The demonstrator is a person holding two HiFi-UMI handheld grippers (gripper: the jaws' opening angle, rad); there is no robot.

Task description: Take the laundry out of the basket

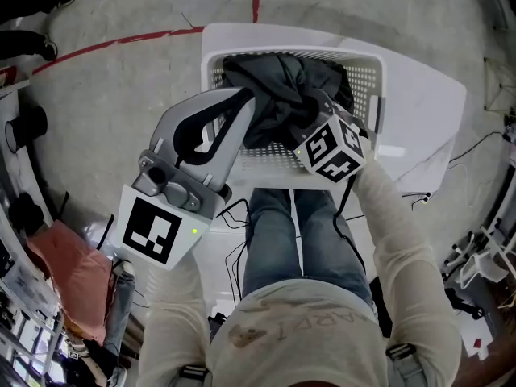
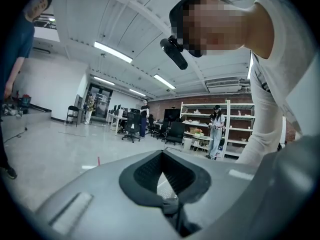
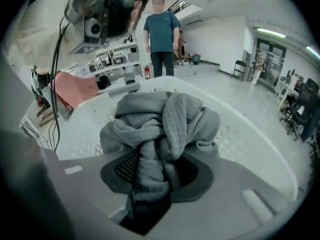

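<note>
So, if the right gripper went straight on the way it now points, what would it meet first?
The grey laundry clamped in its jaws bunches right ahead. Behind that, it would probably meet the white basket wall, though depth is unclear.

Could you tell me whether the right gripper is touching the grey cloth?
Touching. The right gripper view shows the right gripper with its jaws closed on a bunched fold of the grey cloth.

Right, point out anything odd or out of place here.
Nothing looks damaged or spilled. The gray cloth hangs bunched in the right claw over the white basket, as expected. Only a pink cloth lies crumpled off to the person's left, away from the basket.
</note>
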